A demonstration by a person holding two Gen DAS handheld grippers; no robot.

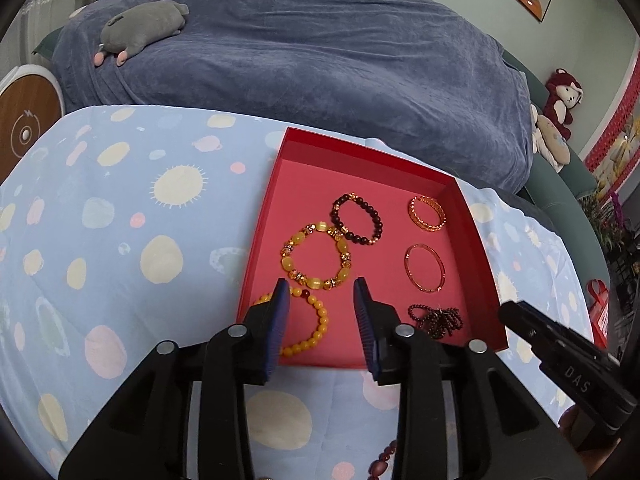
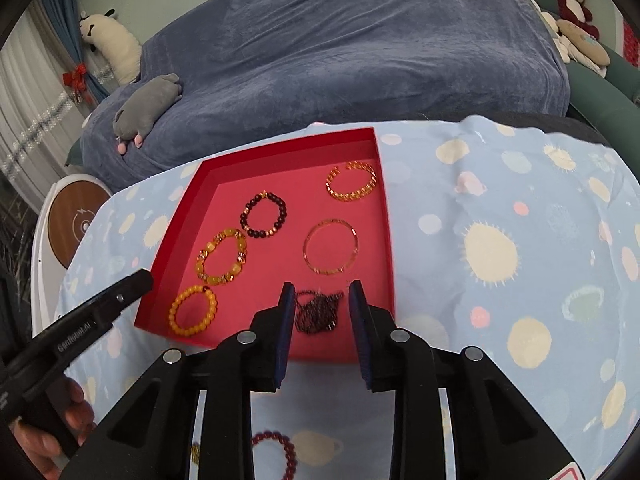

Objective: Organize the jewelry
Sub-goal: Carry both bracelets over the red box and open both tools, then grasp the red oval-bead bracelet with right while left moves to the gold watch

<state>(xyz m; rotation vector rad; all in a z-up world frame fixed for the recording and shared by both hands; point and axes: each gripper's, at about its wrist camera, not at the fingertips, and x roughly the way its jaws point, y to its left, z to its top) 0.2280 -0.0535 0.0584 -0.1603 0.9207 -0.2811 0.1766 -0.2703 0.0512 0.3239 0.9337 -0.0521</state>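
Both hand-held grippers hang over the near edge of the red tray, each with its jaws a little way apart and nothing between the pads. The left hand-held gripper (image 1: 320, 286) sits at lower centre of its own view, one finger overlapping the small yellow bead bracelet (image 1: 310, 328) without gripping it. The right hand-held gripper (image 2: 319, 288) sits at lower centre of its view, framing the dark garnet strand (image 2: 318, 312), which lies bunched on the tray floor and is not pinched.

From largest to smallest: a blue blanket (image 1: 304, 64) fills the upper half of both views. Below it the table, under a pale blue spotted cloth (image 1: 120, 240), spreads across the frame. The red tray (image 1: 486, 258) lies at centre. Inside it, well apart from one another, are the chunky amber bracelet (image 1: 316, 258), the dark bead bracelet (image 1: 357, 220), a thin gold bangle (image 1: 425, 267) and a gold chain cuff (image 1: 427, 213).

Six pieces already lie in the tray, so the sorting looks well along. A dark red bead bracelet (image 2: 276, 454) remains on the cloth at the bottom of the right view, outside the tray, and something golden shows beside it, too hidden to identify.

Next, I judge, one gripper should drop back toward the near edge, open around the red beads, close gently so they do not roll, and set them in the bare upper left of the tray.
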